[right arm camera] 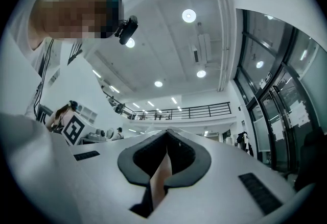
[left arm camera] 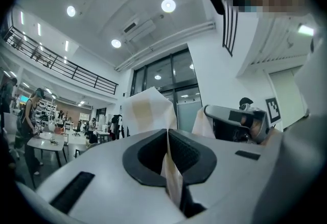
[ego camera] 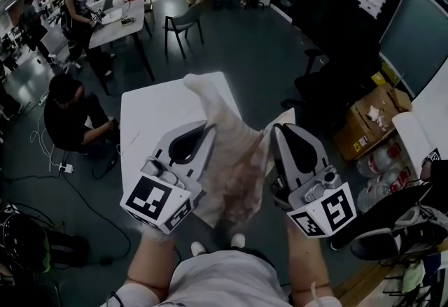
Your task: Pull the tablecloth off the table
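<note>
The pale, thin tablecloth (ego camera: 231,159) hangs bunched between my two grippers, lifted above the white table (ego camera: 150,117), with one end still trailing over the tabletop. My left gripper (ego camera: 208,128) is shut on a fold of the tablecloth (left arm camera: 172,179), and more of it rises beyond the jaws. My right gripper (ego camera: 275,129) is likewise shut on a strip of the tablecloth (right arm camera: 160,179). Both grippers point upward, side by side. In the left gripper view, the left gripper (left arm camera: 167,131) faces the ceiling, with the right gripper (left arm camera: 236,121) beside it. The right gripper (right arm camera: 167,133) also faces the ceiling.
A person (ego camera: 66,117) sits on the floor left of the table. A black office chair (ego camera: 329,82) and a cardboard box (ego camera: 367,120) stand to the right, with water bottles (ego camera: 378,159) nearby. Farther back are a grey chair (ego camera: 183,22) and other tables (ego camera: 119,19).
</note>
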`<action>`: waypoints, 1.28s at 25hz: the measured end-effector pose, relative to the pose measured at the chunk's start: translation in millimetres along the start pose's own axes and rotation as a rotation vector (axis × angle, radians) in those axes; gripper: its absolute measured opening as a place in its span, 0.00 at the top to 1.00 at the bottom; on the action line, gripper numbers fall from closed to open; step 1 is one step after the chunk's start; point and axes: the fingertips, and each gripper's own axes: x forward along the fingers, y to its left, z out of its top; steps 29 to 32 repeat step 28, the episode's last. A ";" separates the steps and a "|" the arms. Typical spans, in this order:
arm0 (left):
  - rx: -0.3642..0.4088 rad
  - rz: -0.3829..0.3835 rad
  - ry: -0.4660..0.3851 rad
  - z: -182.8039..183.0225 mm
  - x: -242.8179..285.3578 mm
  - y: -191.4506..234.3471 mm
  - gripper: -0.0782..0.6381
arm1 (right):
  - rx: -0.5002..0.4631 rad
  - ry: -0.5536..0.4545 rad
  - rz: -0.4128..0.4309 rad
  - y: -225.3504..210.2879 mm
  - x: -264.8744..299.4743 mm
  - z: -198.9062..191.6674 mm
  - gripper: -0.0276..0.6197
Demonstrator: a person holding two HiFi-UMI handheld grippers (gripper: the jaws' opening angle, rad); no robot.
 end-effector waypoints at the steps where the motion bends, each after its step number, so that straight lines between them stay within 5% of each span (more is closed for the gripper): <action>1: -0.001 0.004 0.002 -1.6 0.9 0.8 0.87 | 0.000 0.000 -0.011 -4.1 -2.4 -0.4 0.92; 13: 0.020 0.011 0.026 -14.8 9.2 7.6 0.87 | -0.062 0.024 -0.116 -29.8 -19.3 -5.3 0.92; 32: 0.011 0.010 0.025 -12.6 14.7 6.4 0.87 | -0.064 0.013 -0.148 -40.4 -26.2 2.4 0.92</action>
